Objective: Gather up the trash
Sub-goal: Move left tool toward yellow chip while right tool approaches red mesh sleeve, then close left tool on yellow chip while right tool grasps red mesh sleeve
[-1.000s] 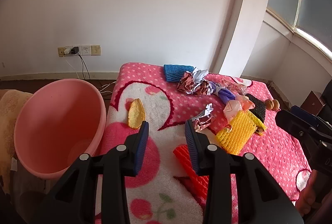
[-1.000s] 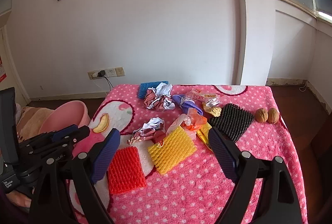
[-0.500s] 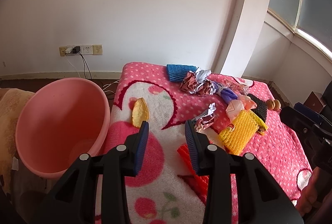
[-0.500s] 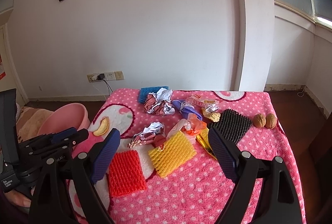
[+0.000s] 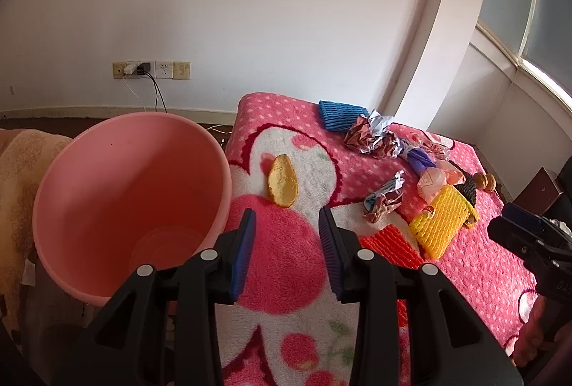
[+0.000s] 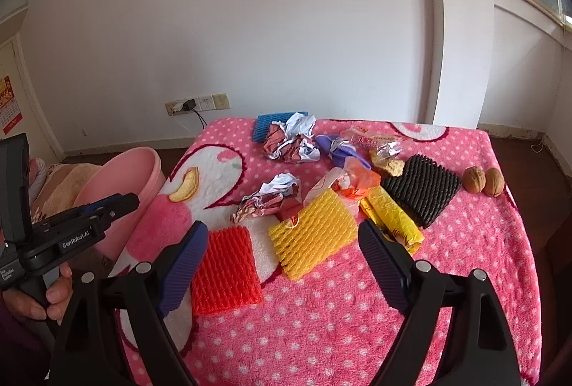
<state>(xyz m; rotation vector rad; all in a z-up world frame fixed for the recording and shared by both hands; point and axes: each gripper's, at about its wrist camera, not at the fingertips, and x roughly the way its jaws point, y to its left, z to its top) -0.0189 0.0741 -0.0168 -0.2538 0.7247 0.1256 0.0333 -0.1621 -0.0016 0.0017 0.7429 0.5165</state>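
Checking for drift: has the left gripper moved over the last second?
Yes. The left gripper has shifted left: the orange foam net, earlier behind its right jaw, now lies clear to the right.

A home room: plush pink blanket (image 6: 411, 278), wall sockets (image 6: 200, 103), wall calendar (image 6: 9, 107).

Left gripper (image 5: 286, 228) shifts toward the pink bin (image 5: 107, 193); the bin fills more of its view and the yellow peel (image 5: 282, 180) sits just ahead of the jaws. Right gripper (image 6: 282, 243) drops lower over the orange foam net (image 6: 225, 270) and yellow foam net (image 6: 312, 237).
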